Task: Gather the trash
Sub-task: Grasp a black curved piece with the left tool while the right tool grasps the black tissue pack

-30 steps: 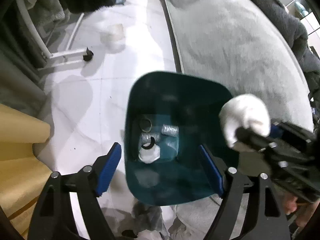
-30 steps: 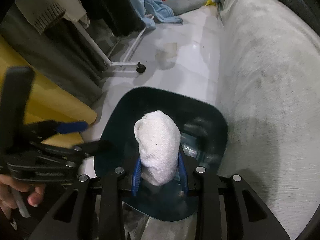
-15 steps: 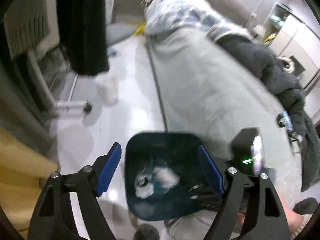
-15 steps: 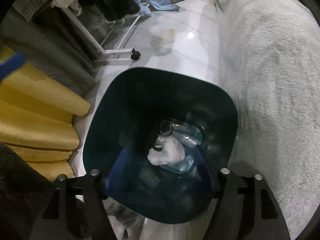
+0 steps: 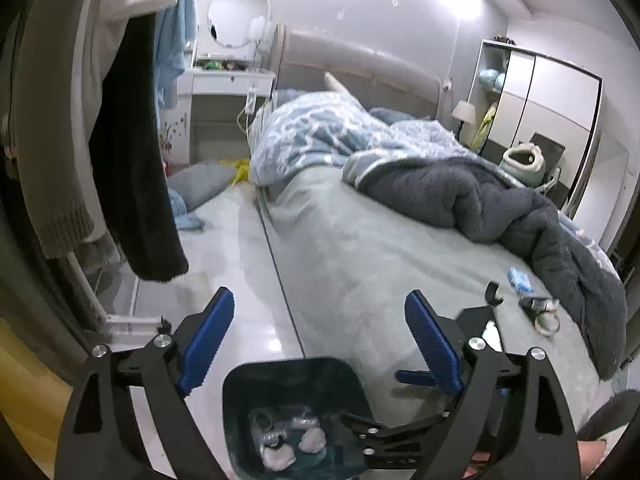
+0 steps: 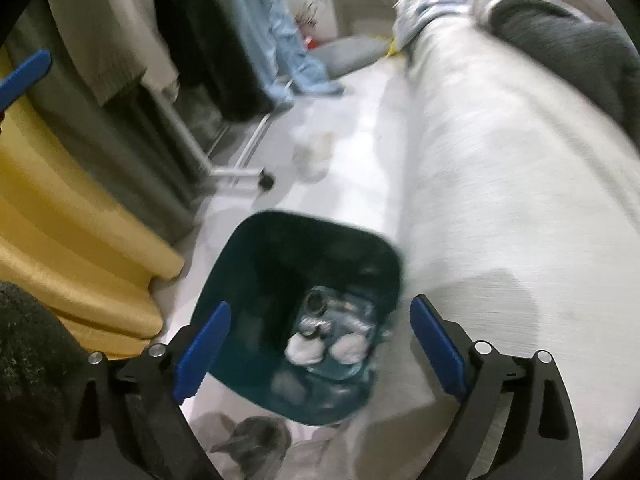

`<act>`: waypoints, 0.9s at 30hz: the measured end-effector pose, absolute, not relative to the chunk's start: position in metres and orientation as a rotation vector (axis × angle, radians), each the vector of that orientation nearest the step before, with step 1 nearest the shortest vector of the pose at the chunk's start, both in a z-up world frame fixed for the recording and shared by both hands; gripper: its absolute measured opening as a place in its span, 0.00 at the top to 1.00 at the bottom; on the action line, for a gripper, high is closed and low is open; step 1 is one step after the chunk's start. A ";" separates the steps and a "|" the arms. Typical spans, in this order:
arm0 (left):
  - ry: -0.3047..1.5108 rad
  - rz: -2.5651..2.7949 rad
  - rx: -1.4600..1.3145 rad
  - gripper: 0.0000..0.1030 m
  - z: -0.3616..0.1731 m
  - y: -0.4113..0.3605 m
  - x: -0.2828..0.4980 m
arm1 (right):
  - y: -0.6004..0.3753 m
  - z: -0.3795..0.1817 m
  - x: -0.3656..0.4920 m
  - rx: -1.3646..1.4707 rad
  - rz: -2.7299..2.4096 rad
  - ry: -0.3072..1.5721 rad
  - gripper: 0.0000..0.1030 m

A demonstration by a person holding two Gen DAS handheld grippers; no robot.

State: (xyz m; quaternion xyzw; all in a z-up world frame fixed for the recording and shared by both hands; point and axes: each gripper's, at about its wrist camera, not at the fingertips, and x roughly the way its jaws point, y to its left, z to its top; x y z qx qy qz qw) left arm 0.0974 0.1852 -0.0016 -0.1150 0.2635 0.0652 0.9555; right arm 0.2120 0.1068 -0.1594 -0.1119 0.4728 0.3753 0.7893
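Ahead of the fingers: wide bed under a pale grey fleece sheet (image 5: 360, 248), blue-white patterned duvet (image 5: 316, 136) and dark grey plush blanket (image 5: 500, 204) heaped on it. Glossy white tiled floor (image 5: 240, 248) left of the fingers. White vanity with round mirror (image 5: 236, 24) far left; white wardrobe (image 5: 556, 104) far right. Yellow fabric folds (image 6: 60, 220) at left.

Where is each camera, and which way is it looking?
Left wrist: sits on the left tool, raised, facing along the bed with its small trash; its opening blue fingers show, plus the right tool's frame.
Right wrist: sits on the right tool, tipped down over the teal bin; its opening fingers hold nothing.
Both see the bin, its white wads, bed and floor.
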 end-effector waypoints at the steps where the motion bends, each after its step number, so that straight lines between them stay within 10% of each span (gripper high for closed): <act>1: 0.513 0.135 -0.230 0.11 0.003 0.180 0.099 | 0.096 -0.154 0.215 -0.228 0.798 1.002 0.08; 27: 0.521 -0.132 -0.045 0.06 -0.007 0.054 0.185 | -0.135 -0.079 0.279 -0.105 0.355 0.775 0.03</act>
